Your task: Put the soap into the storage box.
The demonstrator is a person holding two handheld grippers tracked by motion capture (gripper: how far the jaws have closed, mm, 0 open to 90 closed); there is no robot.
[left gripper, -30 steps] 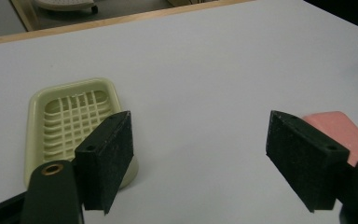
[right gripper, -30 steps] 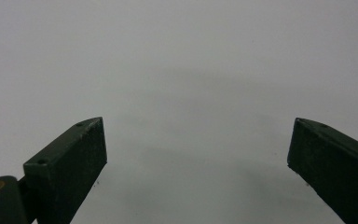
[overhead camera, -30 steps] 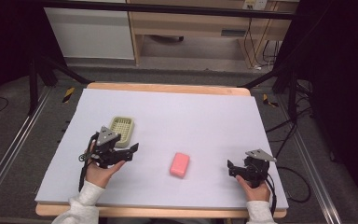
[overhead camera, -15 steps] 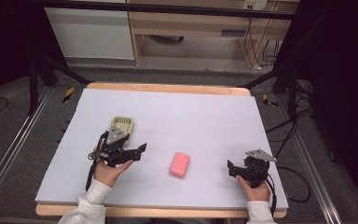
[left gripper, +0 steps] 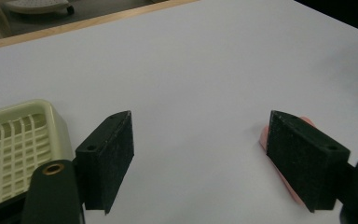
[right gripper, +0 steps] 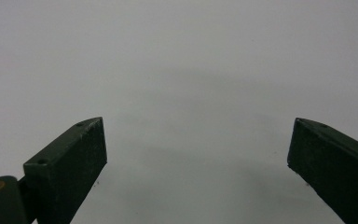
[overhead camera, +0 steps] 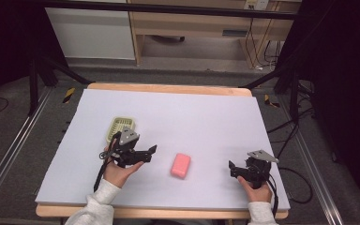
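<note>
pale lavender sheeting covers the wooden table (overhead camera: 168, 89), and a pink soap bar (overhead camera: 181, 165) lies near its front middle. left gripper (overhead camera: 151, 153) hovers just left of the soap, jaws wide apart with nothing between them, a yellow-green slotted soap dish (overhead camera: 120, 125) just behind it. right gripper (overhead camera: 232, 169) sits well apart to the soap's right, jaws spread wide and empty.
</note>
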